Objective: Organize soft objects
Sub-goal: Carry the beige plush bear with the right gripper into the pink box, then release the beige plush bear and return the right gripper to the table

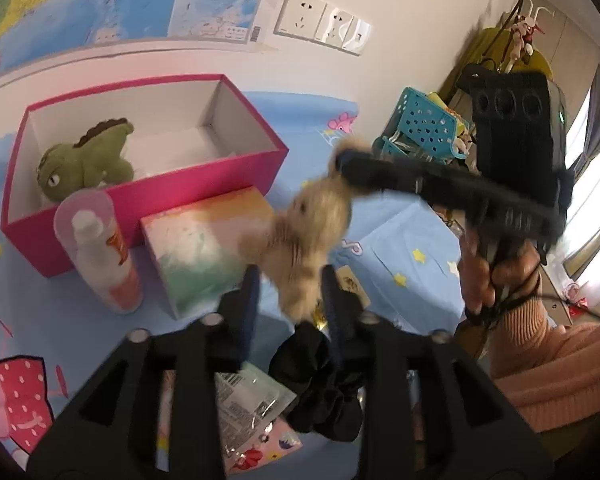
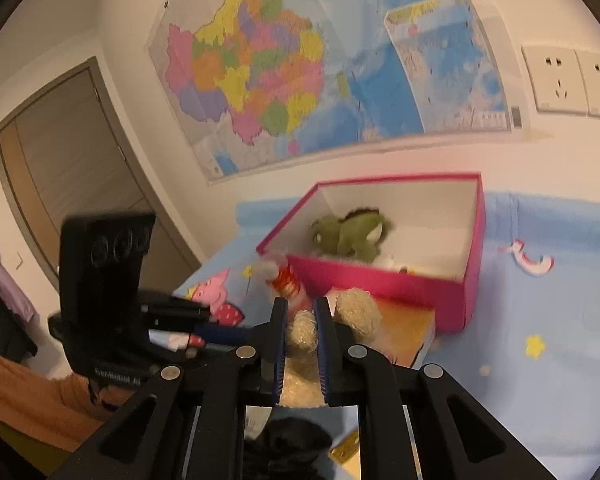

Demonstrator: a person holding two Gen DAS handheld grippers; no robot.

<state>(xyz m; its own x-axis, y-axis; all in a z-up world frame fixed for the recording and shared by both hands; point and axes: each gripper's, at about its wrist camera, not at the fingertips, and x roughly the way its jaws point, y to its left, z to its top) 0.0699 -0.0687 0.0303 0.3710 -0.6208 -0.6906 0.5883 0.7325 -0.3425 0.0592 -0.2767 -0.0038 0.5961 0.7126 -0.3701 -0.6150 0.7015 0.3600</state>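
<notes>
Right tongs (image 2: 302, 320) clenched on the beige plush (image 1: 300, 232), lifted over the desk (image 1: 400, 240). Left tongs (image 1: 288, 280) straddle its lower end, grip unclear. Right hand (image 1: 496, 264) angled in from the side. Green dinosaur (image 1: 86, 160) in pink box (image 1: 148, 200).

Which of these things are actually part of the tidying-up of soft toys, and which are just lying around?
Part of the job:
- beige plush toy, pinched in the right gripper
- green dinosaur plush, already in the pink box
- left gripper, jaws around the beige toy's lower end
- black scrunchie, soft, perhaps next

Just lying about:
- spray bottle
- pastel carton
- teal basket
- wall map
</notes>
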